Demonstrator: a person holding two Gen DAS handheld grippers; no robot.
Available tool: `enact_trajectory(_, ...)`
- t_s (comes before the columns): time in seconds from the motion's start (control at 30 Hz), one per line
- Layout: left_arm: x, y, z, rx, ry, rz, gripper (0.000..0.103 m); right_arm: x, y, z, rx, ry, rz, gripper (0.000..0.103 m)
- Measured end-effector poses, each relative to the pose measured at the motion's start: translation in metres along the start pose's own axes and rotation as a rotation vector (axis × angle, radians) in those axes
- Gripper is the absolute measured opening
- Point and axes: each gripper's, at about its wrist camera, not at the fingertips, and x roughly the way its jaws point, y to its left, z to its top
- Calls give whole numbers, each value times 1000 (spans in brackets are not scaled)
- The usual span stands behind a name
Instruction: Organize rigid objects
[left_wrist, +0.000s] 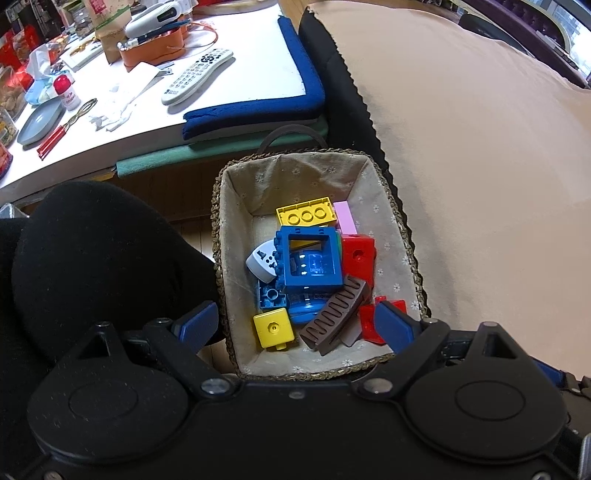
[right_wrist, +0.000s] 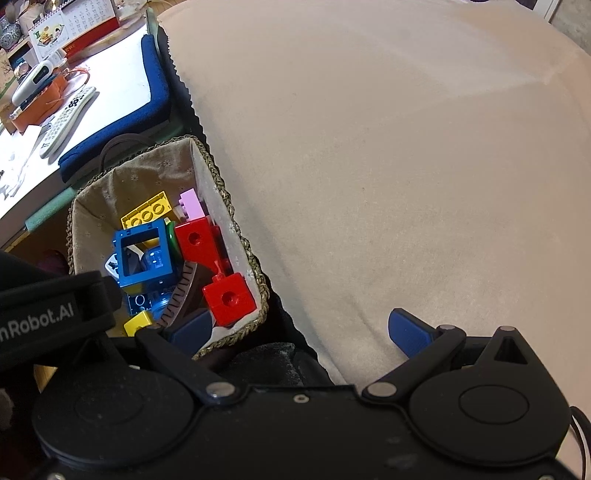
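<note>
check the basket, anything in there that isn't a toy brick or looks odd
One thing stands out: a white plug adapter with socket holes lies among the toy blocks in the basket, half tucked under the blue window-frame block. The blocks are piled loosely, but nothing looks spilled or broken.

Left wrist view: steep downward look from close above woven basket (left_wrist: 400, 236), centred between own blue fingers (left_wrist: 393, 323); white table (left_wrist: 258, 74) across upper left, beige cloth (left_wrist: 480, 147) filling right side.

Right wrist view: same steep tilt, set further right; basket (right_wrist: 236, 221) pushed to left half, cloth (right_wrist: 388, 166) dominating frame.

Shared: basket with blocks, table's blue-padded edge, remote (left_wrist: 197, 75) (right_wrist: 66, 118), cloth. Left gripper body (right_wrist: 44, 310) intrudes at right view's left edge.
</note>
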Motion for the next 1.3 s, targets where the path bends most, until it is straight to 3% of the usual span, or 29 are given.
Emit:
enact_trajectory(0.4,-8,-1,0,8,-39,-34,92,1,2,-1,-3,2,-5,102)
enact_trajectory(0.6,-11,-8,0,47,-59,-5,95,2,2,-2,-6,7,-5,102)
enact_trajectory(1.13,-12,-7,-1,46,-69,-38,96,4,3,-4,-17,14,-4,102)
enact_trajectory(1.3,-7,-5,2,32,-30,-36,96,4,3,-4,-17,14,-4,102)
